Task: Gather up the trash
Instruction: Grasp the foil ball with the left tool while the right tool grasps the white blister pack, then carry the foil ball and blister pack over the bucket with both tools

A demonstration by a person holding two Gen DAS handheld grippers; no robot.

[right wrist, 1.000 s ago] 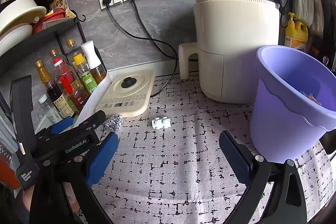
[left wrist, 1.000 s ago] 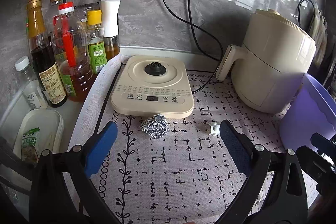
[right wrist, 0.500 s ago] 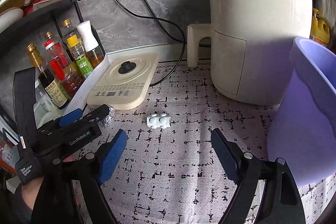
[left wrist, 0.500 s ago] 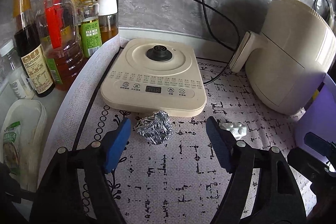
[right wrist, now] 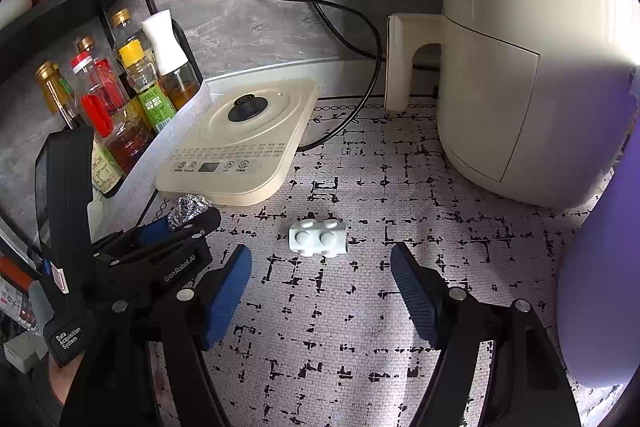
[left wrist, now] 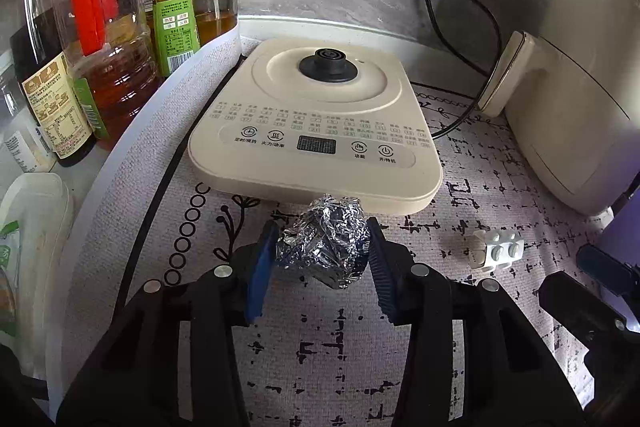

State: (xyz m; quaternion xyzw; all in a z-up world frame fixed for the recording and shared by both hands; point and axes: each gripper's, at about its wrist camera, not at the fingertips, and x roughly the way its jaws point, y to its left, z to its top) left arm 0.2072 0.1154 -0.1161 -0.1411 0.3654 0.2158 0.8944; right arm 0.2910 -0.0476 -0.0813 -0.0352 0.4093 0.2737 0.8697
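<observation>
Left gripper [left wrist: 322,259], jaws just closing, brackets the foil ball [left wrist: 323,242] at lower centre, pads at its flanks, against the cooker base [left wrist: 316,131]; right gripper [right wrist: 320,287], jaws apart but narrowing, empty, with the white brick [right wrist: 318,238] just ahead, long axis crosswise.

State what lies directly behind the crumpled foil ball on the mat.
Behind the foil ball sits the cream induction cooker, front edge nearest it. Whether they touch is unclear; the ball covers that stretch of the edge and the mat beneath.
</observation>
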